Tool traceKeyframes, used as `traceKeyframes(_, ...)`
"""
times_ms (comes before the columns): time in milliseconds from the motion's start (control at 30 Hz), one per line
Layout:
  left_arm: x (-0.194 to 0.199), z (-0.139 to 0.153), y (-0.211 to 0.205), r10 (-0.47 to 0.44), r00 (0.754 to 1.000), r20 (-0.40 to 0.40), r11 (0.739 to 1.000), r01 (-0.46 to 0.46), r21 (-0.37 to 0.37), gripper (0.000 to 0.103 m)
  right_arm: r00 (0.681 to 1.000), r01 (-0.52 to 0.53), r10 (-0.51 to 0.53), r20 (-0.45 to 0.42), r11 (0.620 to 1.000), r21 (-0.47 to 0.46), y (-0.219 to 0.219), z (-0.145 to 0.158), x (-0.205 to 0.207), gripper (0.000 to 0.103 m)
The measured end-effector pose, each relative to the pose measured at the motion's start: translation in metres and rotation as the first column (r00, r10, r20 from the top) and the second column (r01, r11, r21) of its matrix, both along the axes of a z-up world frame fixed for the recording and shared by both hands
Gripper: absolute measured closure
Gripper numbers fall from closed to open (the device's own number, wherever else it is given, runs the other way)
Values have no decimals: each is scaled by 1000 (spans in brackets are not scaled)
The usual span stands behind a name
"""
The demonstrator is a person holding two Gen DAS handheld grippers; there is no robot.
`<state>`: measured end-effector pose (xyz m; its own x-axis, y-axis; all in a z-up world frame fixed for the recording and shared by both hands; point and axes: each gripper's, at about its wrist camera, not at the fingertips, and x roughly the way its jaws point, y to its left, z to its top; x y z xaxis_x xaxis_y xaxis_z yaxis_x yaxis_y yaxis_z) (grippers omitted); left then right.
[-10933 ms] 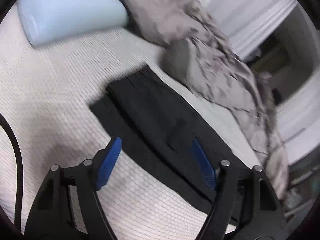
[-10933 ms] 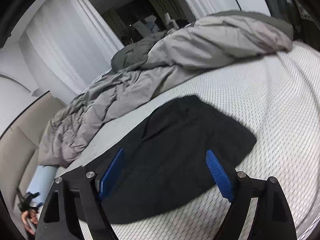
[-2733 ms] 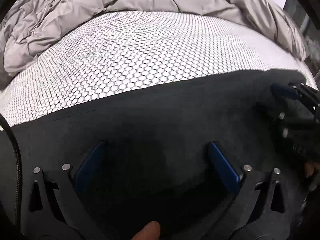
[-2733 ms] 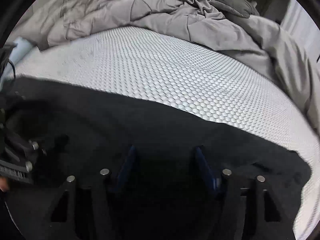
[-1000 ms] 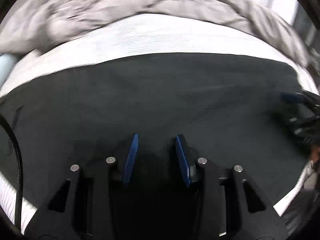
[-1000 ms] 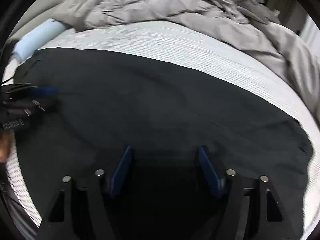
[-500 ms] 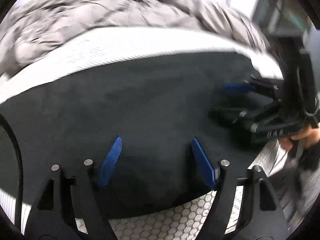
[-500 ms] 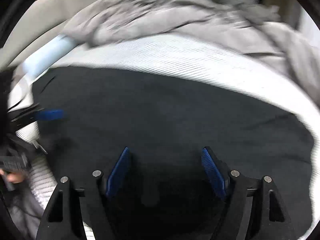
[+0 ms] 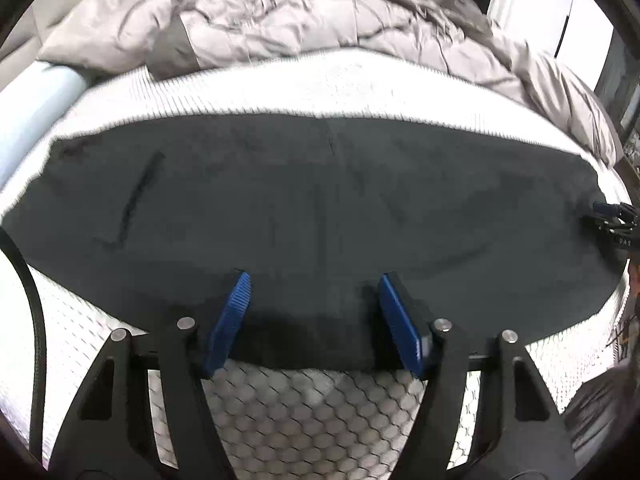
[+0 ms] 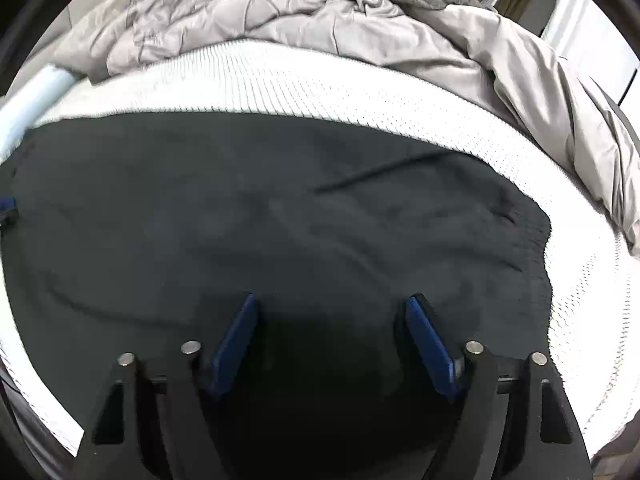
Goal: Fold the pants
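The black pants (image 9: pixel 312 208) lie spread flat and wide across the white mesh mattress (image 9: pixel 304 404). My left gripper (image 9: pixel 314 280) is open and empty, its blue pads just over the pants' near edge. In the right wrist view the pants (image 10: pixel 280 216) fill the middle, with the waistband end at the right. My right gripper (image 10: pixel 332 304) is open and empty above the cloth. The right gripper's tip (image 9: pixel 612 220) shows at the far right of the left wrist view, at the pants' end.
A crumpled grey duvet (image 9: pixel 312 24) is heaped along the far side of the bed, also in the right wrist view (image 10: pixel 320 16). A light blue pillow (image 9: pixel 32 112) lies at the far left. The mattress edge drops off at the near right.
Both grippers have let go of the pants and pulled back toward the near edge. The left jaws went from nearly closed a second ago to wide open. The pants now lie flat.
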<state>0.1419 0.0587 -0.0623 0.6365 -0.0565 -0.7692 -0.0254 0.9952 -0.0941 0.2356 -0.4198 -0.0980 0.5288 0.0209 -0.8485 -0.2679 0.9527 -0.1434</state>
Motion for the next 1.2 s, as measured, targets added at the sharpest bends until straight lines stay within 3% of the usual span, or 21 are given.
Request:
traceKeyframes(67, 9, 7, 3, -10, 1000, 19, 1000, 10, 12, 38, 998, -47, 45, 38, 997, 56, 14, 9, -3, 26)
traceKeyframes(133, 31, 5, 8, -20, 1000, -12, 1000, 20, 12, 38, 994, -98, 92, 54, 987, 130, 33, 15, -4, 26)
traceKeyframes(167, 51, -2, 15, -25, 998, -49, 1000, 25, 2, 41, 991, -126, 119, 54, 980, 152, 50, 16, -8, 27)
traceKeyframes(200, 66, -8, 13, -22, 996, -83, 1000, 23, 6, 52, 987, -158, 153, 44, 975, 157, 64, 12, -7, 27)
traceKeyframes(233, 85, -17, 20, -16, 994, -111, 1000, 18, 17, 60, 985, -173, 171, 31, 975, 139, 70, 10, -7, 27)
traceKeyframes(267, 88, -19, 27, -20, 994, -110, 1000, 21, 7, 61, 982, -189, 188, 15, 977, 99, 79, 2, -4, 29)
traceKeyframes(333, 94, -17, 37, 2, 995, -101, 1000, -1, 13, 78, 981, -195, 196, -12, 980, 32, 85, -13, 1, 30)
traceKeyframes(400, 85, -15, 48, 43, 995, -92, 995, -34, 98, 83, 983, -182, 182, -13, 983, 22, 84, -16, 3, 30)
traceKeyframes(467, 73, -17, 59, 91, 992, -90, 979, -73, 188, 83, 987, -157, 157, -23, 987, 20, 81, -13, 3, 29)
traceKeyframes(567, 63, -12, 66, 111, 990, -84, 974, -92, 205, 83, 989, -145, 145, -25, 989, 10, 81, -14, 1, 29)
traceKeyframes(633, 60, -4, 63, 96, 993, -72, 983, -83, 166, 83, 990, -141, 142, -17, 989, 32, 83, -10, 2, 30)
traceKeyframes(667, 63, 2, 58, 63, 996, -57, 992, -57, 110, 83, 989, -146, 147, -14, 987, 61, 84, -8, 0, 30)
traceKeyframes(767, 86, 5, 42, 5, 998, -60, 1000, -3, 21, 83, 985, -170, 171, 8, 975, 143, 92, 0, 9, 30)
traceKeyframes(900, 141, -20, 29, 1, 989, -149, 997, 11, 82, 83, 980, -195, 200, -13, 966, 168, 115, -5, 13, 30)
traceKeyframes(933, 146, -22, 36, 6, 989, -147, 998, 3, 62, 83, 979, -197, 202, -20, 968, 153, 118, -8, 15, 30)
traceKeyframes(1000, 144, -18, 58, 57, 989, -134, 998, -55, 20, 84, 978, -202, 207, -29, 972, 118, 121, -14, 17, 30)
traceKeyframes(1100, 132, -17, 82, 140, 983, -118, 988, -131, 76, 88, 977, -210, 212, -20, 975, 78, 120, -13, 16, 30)
traceKeyframes(1200, 111, -4, 95, 101, 992, -82, 995, -99, 31, 88, 978, -204, 207, -23, 975, 91, 117, -13, 18, 30)
